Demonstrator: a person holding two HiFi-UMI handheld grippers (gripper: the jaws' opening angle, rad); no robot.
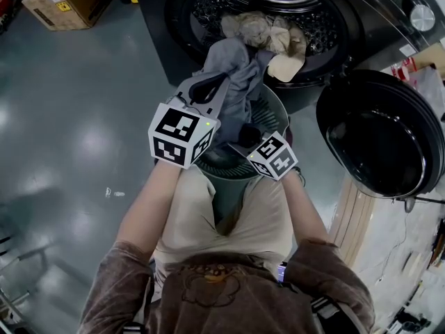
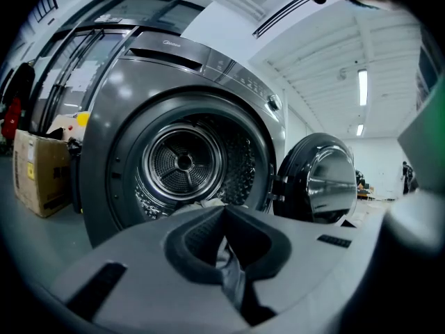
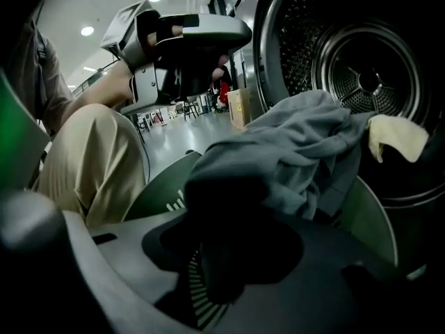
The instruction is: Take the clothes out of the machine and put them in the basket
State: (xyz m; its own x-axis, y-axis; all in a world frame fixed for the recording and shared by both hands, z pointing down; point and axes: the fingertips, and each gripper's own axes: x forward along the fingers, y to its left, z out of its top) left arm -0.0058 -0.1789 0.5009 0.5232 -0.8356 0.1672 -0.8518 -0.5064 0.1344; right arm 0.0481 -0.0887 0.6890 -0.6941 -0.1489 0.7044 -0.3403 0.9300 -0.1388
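Your left gripper: jaws clamped on grey garment. Soft, limp, likely light; take bunched fold. Right gripper: jaws apart, dark cloth between.

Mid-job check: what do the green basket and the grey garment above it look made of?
Green basket: likely moulded plastic, dull sheen, slots cut through its rigid wall. Grey garment: soft woven or knit cloth, matte, hanging in loose folds; fibre cannot be told.

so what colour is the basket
The basket is dull green with slatted walls; the head view shows it best.
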